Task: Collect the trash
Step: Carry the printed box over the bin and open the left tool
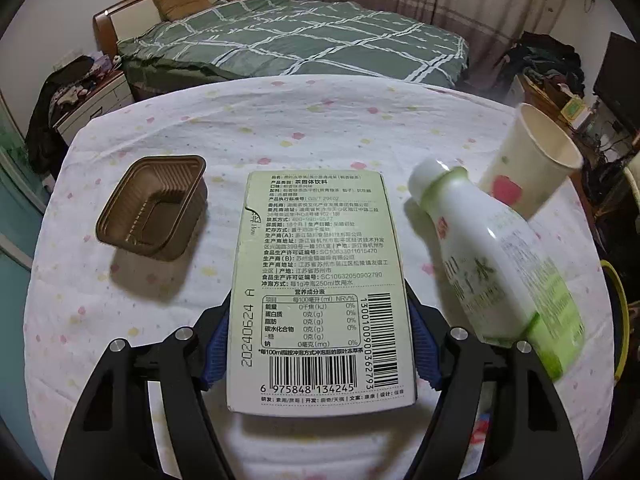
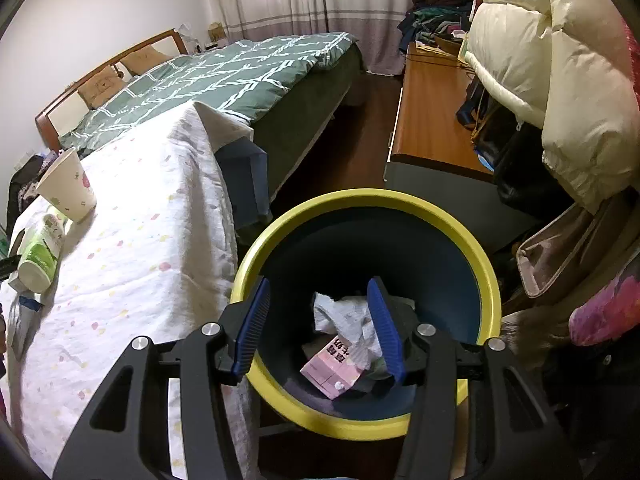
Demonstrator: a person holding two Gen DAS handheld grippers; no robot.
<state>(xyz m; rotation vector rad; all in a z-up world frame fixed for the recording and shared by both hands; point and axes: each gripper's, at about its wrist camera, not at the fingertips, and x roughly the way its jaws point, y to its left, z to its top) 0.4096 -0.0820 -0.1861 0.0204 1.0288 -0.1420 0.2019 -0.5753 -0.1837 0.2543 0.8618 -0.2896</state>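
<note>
Left wrist view: we see the left gripper [image 1: 320,344] with a pale green tea box [image 1: 320,288] between its blue pads [image 1: 218,344]. Both pads lie against the box's long side edges near its barcode end, so we read this as a grip on the box rather than a mere straddle. The box lies flat on the dotted table cloth [image 1: 280,128], printed back up. Its long axis runs straight ahead along the fingers, away from the camera, and the jaws span its short width.

To the left of the box stands a brown plastic tray [image 1: 154,208], well apart. To the right a white-and-green bottle [image 1: 492,264] lies tilted against a paper cup [image 1: 528,168], just beside the box but not touching it.

Right wrist view: we see the right gripper [image 2: 318,328] partly open and empty, hanging over the yellow-rimmed bin [image 2: 360,196]. A pink carton [image 2: 330,368] and crumpled paper [image 2: 348,316] already lie inside. The bin stands on the floor just off the table's right edge.

We judge that the coming move turns on this: the box must travel rightward past the bottle to reach the bin, and the left hand alone holds it.
</note>
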